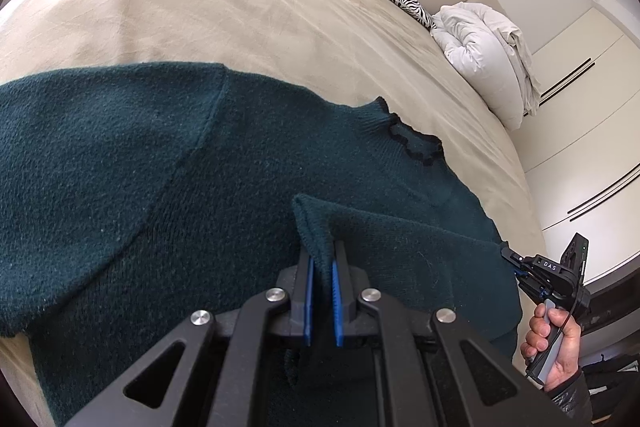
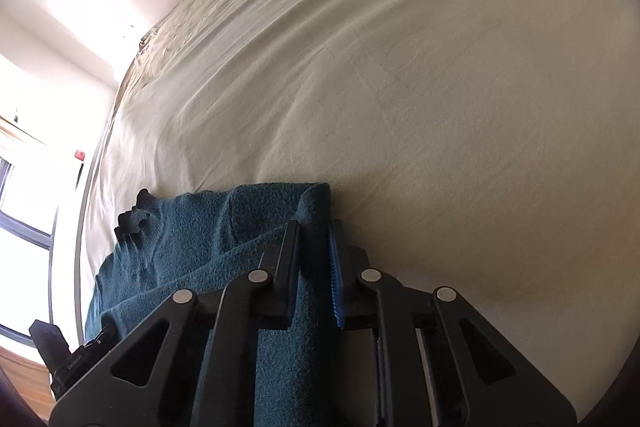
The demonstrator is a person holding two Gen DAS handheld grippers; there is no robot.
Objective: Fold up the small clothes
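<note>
Across the near end of the bed (image 1: 240, 7) lies the dark green sweater (image 1: 120, 167), its frilled collar (image 1: 416, 143) pointing toward the headboard. My left gripper (image 1: 321, 259) is clenched on a lifted fold of its hem, and my right gripper (image 2: 314, 239) pinches another stretch of the same edge. I judge the first fold is underway; next both ends should travel together toward the collar, level, so the knit lands flat.

Left claw (image 1: 321, 259) and right claw (image 2: 314, 239) both clamp fabric.
</note>
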